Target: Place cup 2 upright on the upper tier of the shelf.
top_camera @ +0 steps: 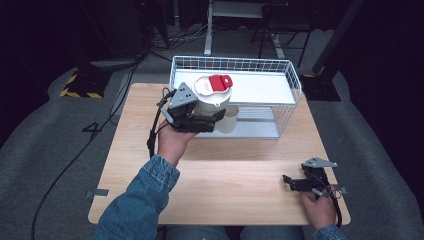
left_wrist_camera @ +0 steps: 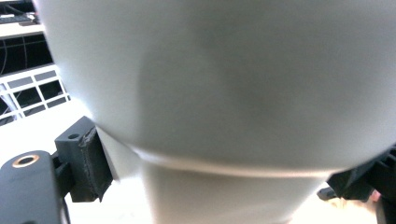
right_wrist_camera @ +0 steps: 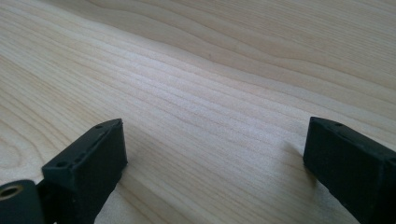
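Observation:
A white tub (top_camera: 211, 100) with a white lid and a red flap (top_camera: 220, 82) is held at the open front of the wire basket (top_camera: 295, 84). My left gripper (top_camera: 209, 119) is shut on the tub's lower body, and a hand holds the gripper from below. In the left gripper view the tub's wall (left_wrist_camera: 224, 79) looms close, with a ribbed pad (left_wrist_camera: 93, 161) pressed against its left side. My right gripper (top_camera: 291, 183) rests on the table's front right corner. Its jaws stand wide apart over bare wood (right_wrist_camera: 215, 116), so it is open.
A white cup (top_camera: 230, 121) stands just right of the held tub, at the basket's front edge. The basket has a white shelf (top_camera: 260, 87) inside. The wooden table (top_camera: 240, 170) lies between the two grippers. Cables and stands lie on the floor behind.

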`<move>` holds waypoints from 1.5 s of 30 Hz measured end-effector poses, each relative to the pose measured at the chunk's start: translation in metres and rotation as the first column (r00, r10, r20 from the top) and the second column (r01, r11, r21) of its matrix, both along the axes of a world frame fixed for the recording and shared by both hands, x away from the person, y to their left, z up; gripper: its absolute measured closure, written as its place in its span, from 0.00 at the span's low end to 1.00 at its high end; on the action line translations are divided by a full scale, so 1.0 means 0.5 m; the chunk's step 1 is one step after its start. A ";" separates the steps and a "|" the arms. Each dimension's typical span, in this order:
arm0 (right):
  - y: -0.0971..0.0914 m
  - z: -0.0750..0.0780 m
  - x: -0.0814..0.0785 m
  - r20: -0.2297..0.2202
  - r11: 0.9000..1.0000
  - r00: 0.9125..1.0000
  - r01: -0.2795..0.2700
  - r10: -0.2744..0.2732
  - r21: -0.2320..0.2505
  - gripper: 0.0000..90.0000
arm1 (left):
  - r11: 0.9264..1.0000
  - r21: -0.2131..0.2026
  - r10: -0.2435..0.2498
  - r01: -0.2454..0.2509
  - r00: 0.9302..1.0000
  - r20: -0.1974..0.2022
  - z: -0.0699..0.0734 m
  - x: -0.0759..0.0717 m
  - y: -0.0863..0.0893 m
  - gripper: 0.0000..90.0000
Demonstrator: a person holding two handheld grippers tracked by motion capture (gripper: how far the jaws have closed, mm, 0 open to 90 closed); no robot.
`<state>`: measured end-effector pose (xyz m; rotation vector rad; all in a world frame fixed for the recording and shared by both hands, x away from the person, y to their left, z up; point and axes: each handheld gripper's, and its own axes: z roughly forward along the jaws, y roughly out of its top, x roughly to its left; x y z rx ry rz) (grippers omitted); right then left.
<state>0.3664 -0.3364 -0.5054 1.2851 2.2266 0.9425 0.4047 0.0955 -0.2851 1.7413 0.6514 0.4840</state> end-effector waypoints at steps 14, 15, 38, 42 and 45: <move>0.004 0.000 0.001 0.001 1.000 1.000 0.013 -0.013 0.001 0.06 | 0.999 -0.035 0.018 -0.017 1.000 0.006 0.037 0.077 -0.037 0.15; 0.004 0.000 0.001 0.001 1.000 1.000 0.013 -0.013 0.001 0.06 | 0.999 -0.040 0.017 -0.017 1.000 0.004 0.042 0.087 -0.042 0.15; 0.005 -0.001 0.001 0.002 1.000 1.000 0.015 -0.015 0.004 0.06 | 0.994 -0.081 0.078 -0.076 0.997 0.022 0.072 0.202 -0.108 0.15; 0.004 -0.001 0.002 0.003 1.000 1.000 0.013 -0.013 0.003 0.06 | 0.991 -0.099 0.094 -0.091 0.995 0.026 0.069 0.225 -0.118 0.15; 0.004 0.000 0.002 0.002 1.000 1.000 0.014 -0.014 0.004 0.06 | 0.989 -0.105 0.106 -0.102 0.994 0.039 0.066 0.241 -0.128 0.15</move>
